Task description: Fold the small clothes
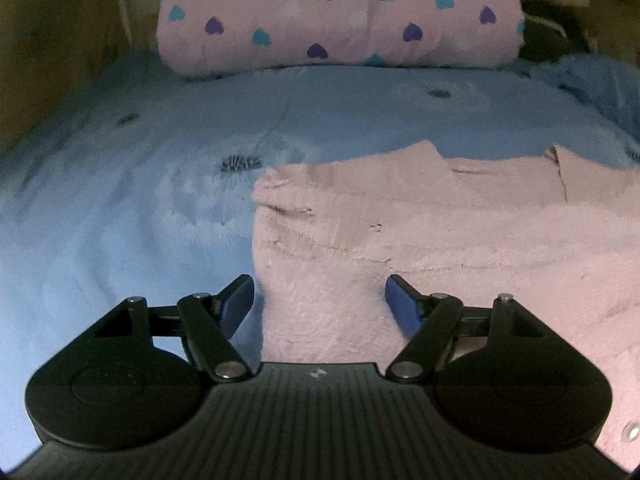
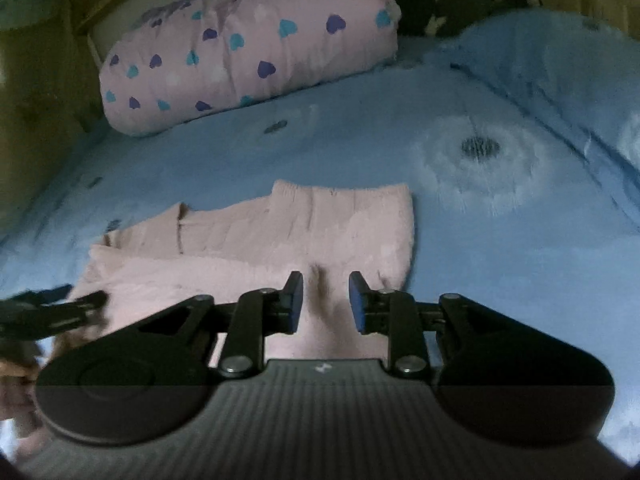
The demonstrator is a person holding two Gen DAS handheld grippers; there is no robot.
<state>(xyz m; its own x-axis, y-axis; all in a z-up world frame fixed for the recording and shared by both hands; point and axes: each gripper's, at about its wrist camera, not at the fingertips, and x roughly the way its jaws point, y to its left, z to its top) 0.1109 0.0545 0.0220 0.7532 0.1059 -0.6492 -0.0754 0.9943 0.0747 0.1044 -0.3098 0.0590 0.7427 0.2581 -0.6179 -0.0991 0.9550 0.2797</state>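
Observation:
A small pink fuzzy garment [image 1: 440,232] lies on the blue bed cover; it also shows in the right wrist view [image 2: 280,240], partly folded with an upper layer over a lower one. My left gripper [image 1: 320,300] is open, its jaws wide apart over the garment's near left edge, holding nothing. My right gripper [image 2: 325,300] is open with a narrower gap, low over the garment's near right part, where a small crease sits between the jaws. The left gripper [image 2: 60,308] shows blurred at the left edge of the right wrist view.
The blue bed cover [image 1: 120,200] with dandelion prints spreads all around. A pink heart-print rolled blanket [image 1: 340,16] lies at the back, also in the right wrist view [image 2: 248,48]. A blue pillow [image 2: 560,80] sits back right. Wooden walls flank the bed.

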